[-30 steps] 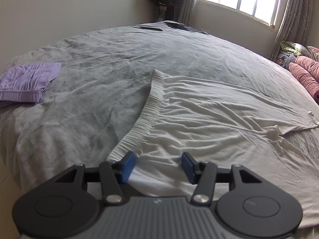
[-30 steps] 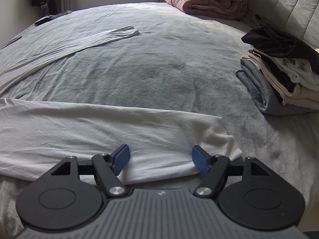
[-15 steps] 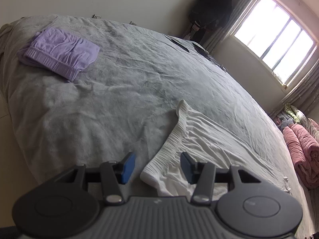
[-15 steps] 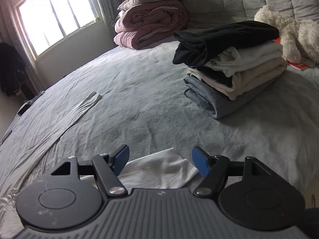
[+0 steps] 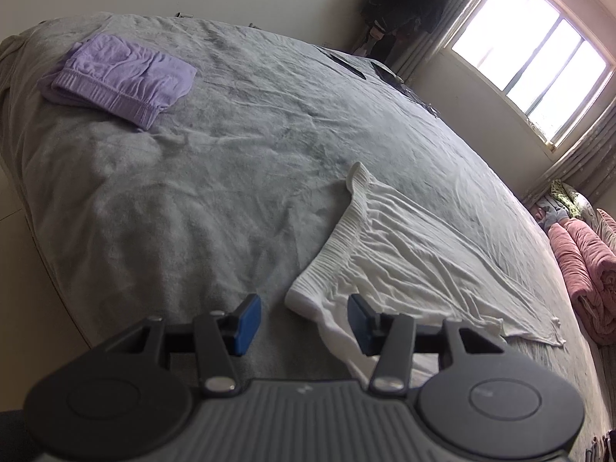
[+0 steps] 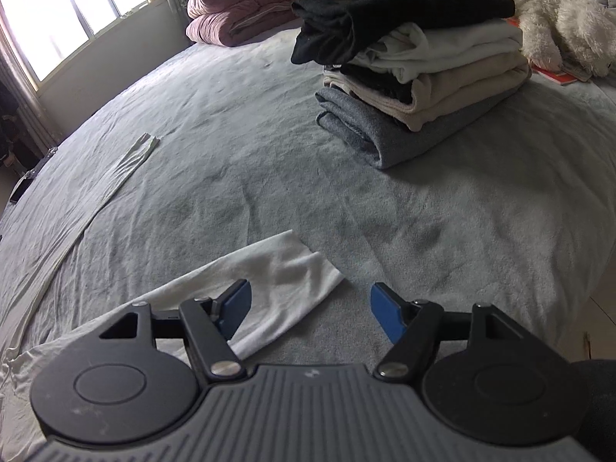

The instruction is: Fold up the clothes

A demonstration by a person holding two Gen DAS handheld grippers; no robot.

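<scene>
Hovering agape, both grippers flank white trousers.

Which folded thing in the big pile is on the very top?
The black garment tops the folded stack, above the white, beige and bottom grey ones.

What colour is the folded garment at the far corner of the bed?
Light purple. The folded garment shows best in the left wrist view.

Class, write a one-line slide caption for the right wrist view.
Open right gripper hovers by white garment's leg end on grey bed, near folded clothes stack.
</scene>
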